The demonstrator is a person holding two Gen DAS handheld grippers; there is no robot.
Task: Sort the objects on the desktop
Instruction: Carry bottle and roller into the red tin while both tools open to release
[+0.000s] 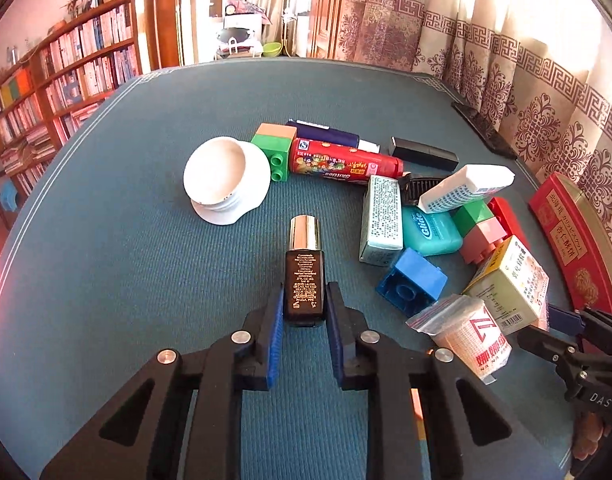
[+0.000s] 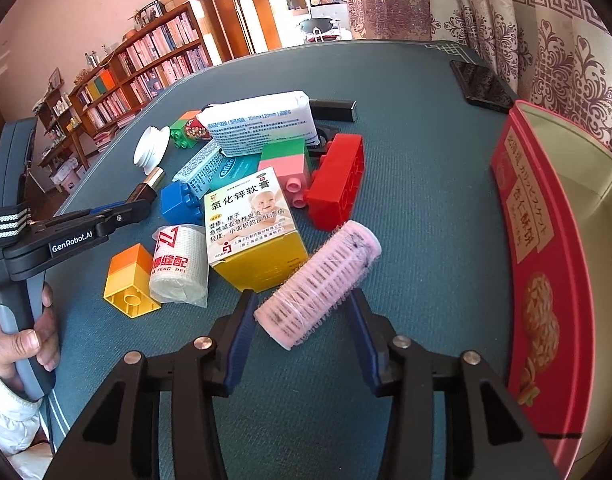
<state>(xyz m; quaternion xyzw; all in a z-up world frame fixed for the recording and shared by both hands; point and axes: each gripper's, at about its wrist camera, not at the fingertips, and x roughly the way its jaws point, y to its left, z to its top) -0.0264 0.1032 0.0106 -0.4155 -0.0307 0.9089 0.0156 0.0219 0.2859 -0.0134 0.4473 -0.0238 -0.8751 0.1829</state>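
Observation:
In the left wrist view my left gripper [image 1: 305, 300] is shut on a small dark serum bottle [image 1: 304, 276] with a gold cap, lying on the blue table mat [image 1: 146, 240]. In the right wrist view my right gripper [image 2: 302, 304] is open around a pink hair roller [image 2: 318, 282] that lies slanted on the mat between the jaws, near both pads; touching cannot be told. A pile of boxes, toy bricks and tubes lies beyond: a yellow ointment box [image 2: 252, 232], a red brick [image 2: 338, 184], a blue brick [image 1: 412, 286], a Skittles tube [image 1: 342, 162].
An open red biscuit tin [image 2: 546, 240] stands at the right. A white cap [image 1: 226, 180], a bandage roll [image 2: 178, 268], an orange-yellow brick [image 2: 130, 280], a teal floss box [image 1: 430, 232] and a black phone [image 2: 480, 86] lie around. Curtains hang behind the table.

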